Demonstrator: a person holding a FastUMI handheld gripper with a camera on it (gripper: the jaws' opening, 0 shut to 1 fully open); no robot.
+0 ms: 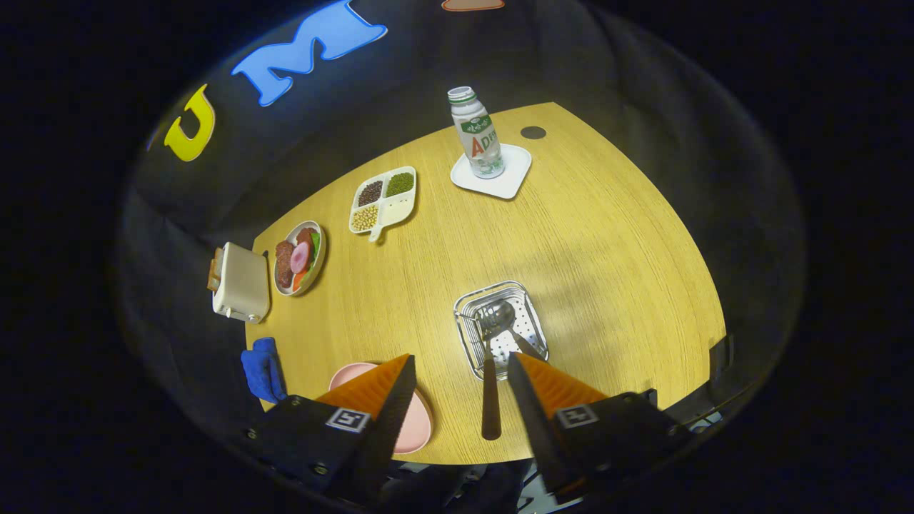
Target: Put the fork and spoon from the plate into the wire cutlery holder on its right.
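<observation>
Wire cutlery holder (501,328): a shiny square metal basket with a perforated floor, standing on the wooden table (607,235) just ahead of the gripper's fingers.
Spoon (500,318): its metal bowl lies inside the holder, facing up; its handle runs back toward the right finger.
Fork (490,371): metal tines rest in the holder beside the spoon's bowl; the dark brown handle sticks out over the near rim and hangs in the gap between the two fingers.
Gripper (460,371): the fingers stand well apart, neither pressing on anything; the fork handle sits loose between them, closer to the right one.
Pink plate (421,421): left of the holder, partly covered by the left finger; the part I can see is bare.
Blue cloth (263,368): bunched at the table's edge, left of the plate.
Toaster (239,282): cream-coloured, beyond the cloth, bread in its slot.
Food plate (300,258): just beside the toaster, with meat and greens.
Divided dish (384,200): white, three compartments of beans and seeds, farther back.
Bottle (476,132): upright on a white square coaster (510,182) at the far side, well clear of the holder.
</observation>
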